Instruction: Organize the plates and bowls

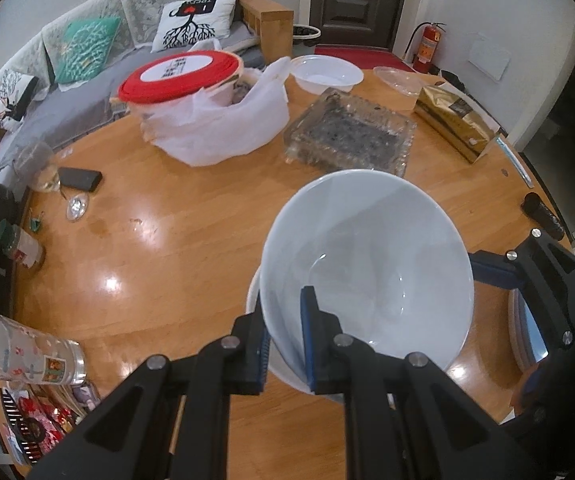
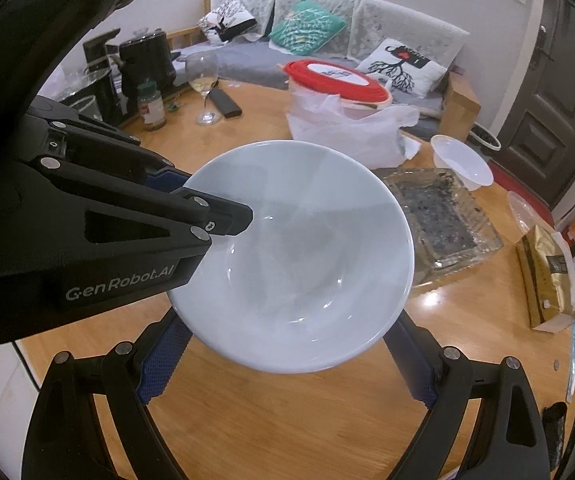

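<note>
A large white ceramic bowl is held above the wooden table. My left gripper is shut on the bowl's near rim, one finger inside and one outside. In the right wrist view the same bowl fills the centre, and the left gripper pinches its left rim. My right gripper is open, its blue-padded fingers spread wide under the bowl's sides. I cannot tell if they touch it. A second white rim shows just under the bowl. The right gripper's finger appears at the bowl's right.
A red-lidded tub in a white plastic bag, a glass ashtray, a white plastic bowl, a gold box, a wine glass, a dark remote, a jar and a tumbler stand around the table.
</note>
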Tool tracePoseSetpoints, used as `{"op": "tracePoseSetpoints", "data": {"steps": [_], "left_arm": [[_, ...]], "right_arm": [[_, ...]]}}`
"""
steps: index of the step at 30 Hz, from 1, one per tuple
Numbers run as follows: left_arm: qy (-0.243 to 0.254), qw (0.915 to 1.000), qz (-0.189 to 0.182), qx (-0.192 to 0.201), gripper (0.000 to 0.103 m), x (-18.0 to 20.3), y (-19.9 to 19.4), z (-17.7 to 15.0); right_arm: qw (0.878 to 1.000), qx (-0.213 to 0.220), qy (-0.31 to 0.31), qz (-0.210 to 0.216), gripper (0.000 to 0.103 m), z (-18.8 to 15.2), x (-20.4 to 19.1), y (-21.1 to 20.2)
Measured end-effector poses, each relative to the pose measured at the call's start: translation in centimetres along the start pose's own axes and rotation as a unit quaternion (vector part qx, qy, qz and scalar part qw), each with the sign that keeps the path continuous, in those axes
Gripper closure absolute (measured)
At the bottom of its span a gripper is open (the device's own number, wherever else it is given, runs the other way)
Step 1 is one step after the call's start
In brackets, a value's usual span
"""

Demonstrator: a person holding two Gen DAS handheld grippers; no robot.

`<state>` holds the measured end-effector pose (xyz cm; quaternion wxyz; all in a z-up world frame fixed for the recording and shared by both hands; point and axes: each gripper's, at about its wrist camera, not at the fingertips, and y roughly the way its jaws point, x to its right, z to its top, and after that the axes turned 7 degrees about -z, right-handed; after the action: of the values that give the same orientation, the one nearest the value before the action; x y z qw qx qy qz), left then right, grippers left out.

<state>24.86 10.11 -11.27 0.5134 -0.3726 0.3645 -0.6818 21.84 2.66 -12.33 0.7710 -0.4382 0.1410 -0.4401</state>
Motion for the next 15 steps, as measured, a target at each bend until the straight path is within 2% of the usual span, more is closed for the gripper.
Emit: {"op": "tracePoseSetpoints", "data": {"steps": [15], "left_arm": [[-0.013, 0.9997, -0.002, -0.019, 0.092, -2.0, 2.0, -0.8]], "right_arm": [[1.0, -0.024, -0.017, 0.007, 0.014, 0.0, -1.3, 1.3]]}}
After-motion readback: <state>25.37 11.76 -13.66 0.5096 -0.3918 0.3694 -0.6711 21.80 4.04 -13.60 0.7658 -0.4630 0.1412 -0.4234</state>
